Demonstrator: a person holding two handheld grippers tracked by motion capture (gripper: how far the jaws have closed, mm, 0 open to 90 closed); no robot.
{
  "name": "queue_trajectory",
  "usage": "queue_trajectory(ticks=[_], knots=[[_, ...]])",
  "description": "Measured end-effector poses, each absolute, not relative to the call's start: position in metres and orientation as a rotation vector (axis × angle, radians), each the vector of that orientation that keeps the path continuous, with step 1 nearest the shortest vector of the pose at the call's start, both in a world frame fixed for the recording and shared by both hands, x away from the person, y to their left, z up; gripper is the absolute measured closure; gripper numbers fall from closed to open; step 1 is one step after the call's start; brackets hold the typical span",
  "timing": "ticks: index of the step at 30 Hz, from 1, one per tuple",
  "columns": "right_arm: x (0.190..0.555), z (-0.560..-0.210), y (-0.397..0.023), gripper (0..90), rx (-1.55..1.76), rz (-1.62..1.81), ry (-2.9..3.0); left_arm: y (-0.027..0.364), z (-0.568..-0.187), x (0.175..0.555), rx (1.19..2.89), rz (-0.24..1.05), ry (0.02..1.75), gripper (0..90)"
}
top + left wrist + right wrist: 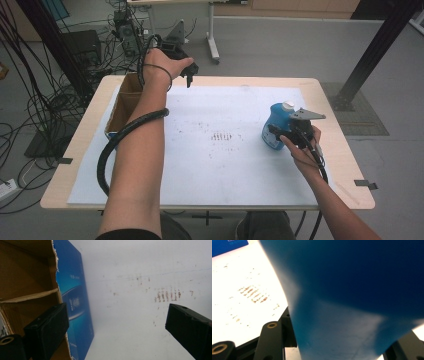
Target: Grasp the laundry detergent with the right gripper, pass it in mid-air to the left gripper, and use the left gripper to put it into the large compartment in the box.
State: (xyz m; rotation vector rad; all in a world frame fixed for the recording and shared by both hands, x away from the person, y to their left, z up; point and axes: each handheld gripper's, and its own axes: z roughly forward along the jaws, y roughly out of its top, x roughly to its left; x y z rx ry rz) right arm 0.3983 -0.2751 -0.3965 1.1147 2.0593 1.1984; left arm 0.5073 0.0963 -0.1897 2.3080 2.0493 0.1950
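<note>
Jaws of my right gripper [281,136] clamp the blue bottle [276,125]; my left gripper [189,75], jaws apart, hangs beside the cardboard box [122,102].

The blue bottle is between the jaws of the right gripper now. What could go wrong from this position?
1. The right gripper seems to hold the blue bottle low on its body, so the bottle may tilt or slip when lifted.
2. The left gripper hangs open beside the cardboard box; its jaw could catch the torn box wall.
3. The right gripper's trailing cable might snag the table edge.
</note>
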Motion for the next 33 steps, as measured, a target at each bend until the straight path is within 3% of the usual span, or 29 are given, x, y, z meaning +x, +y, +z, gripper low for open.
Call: queue_trajectory(ticks=[33], knots=[[0.3973,-0.3971,-0.275,43.5,1.122,1.205,2.05,0.0964,-0.188,0.505,2.313,0.203,2.042,5.6]])
